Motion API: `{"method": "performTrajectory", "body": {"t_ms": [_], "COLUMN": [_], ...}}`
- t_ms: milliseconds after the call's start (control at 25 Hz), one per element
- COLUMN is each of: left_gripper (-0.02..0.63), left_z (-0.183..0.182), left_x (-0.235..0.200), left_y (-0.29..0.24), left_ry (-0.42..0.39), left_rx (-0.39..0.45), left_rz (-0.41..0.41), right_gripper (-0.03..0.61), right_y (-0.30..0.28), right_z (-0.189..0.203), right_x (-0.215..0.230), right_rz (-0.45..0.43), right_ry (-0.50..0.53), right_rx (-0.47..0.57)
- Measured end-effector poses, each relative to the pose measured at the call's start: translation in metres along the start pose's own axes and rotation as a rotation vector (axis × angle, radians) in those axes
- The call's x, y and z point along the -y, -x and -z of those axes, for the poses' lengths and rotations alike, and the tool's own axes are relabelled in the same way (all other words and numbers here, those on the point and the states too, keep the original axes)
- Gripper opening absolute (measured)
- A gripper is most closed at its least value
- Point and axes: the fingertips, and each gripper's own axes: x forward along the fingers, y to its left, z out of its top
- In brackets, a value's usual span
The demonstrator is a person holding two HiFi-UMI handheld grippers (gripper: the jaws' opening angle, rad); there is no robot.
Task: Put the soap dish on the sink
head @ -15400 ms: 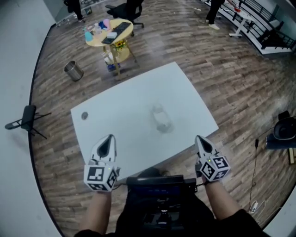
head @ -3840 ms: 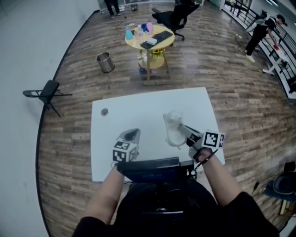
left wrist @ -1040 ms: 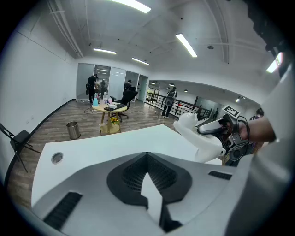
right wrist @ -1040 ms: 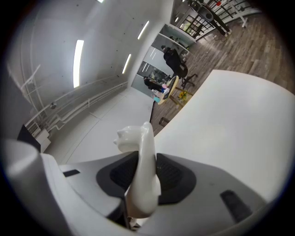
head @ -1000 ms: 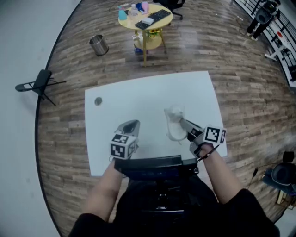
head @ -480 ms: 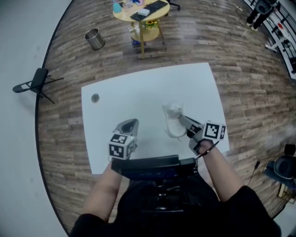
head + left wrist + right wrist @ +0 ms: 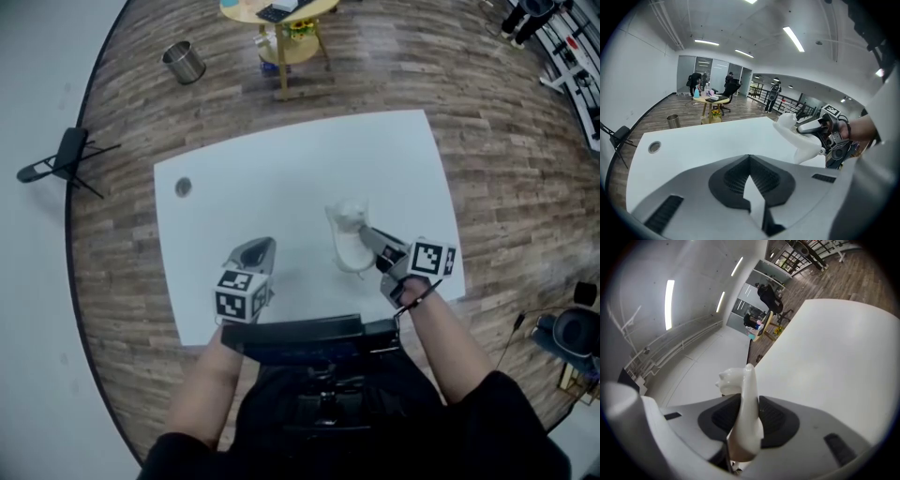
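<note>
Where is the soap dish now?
Head view, right of centre over the table: the soap dish is clamped in the right gripper, with the left gripper to its left.

Two tongs — left tongs point(image 7: 255, 247), right tongs point(image 7: 368, 236); one soap dish point(image 7: 349, 247); one white table point(image 7: 281, 169); one bin point(image 7: 183, 62); one chair point(image 7: 67, 155).

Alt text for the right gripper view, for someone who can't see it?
The right gripper is shut on a white soap dish, held on edge between its jaws over a white table. Beyond lie a wood floor and a round table.
</note>
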Motion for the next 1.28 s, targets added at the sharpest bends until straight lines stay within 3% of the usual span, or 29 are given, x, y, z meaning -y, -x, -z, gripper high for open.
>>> {"method": "performTrajectory", "body": {"t_ms": [760, 1280], "left_gripper": [-0.011, -0.011], "left_z": [0.012, 0.015], "left_x": [-0.033, -0.093], "left_y": [-0.022, -0.033], "left_ry": [0.037, 0.109], "left_rx": [-0.045, -0.018], "left_rz": [-0.031, -0.105], "right_gripper": [0.130, 0.130], "right_y": [-0.012, -0.017], "right_z": [-0.002, 0.002], "right_x": [0.040, 0.065], "right_rz": [0.069, 0.106], "right_ry": [-0.047, -0.081], "right_rx": [-0.025, -0.014]}}
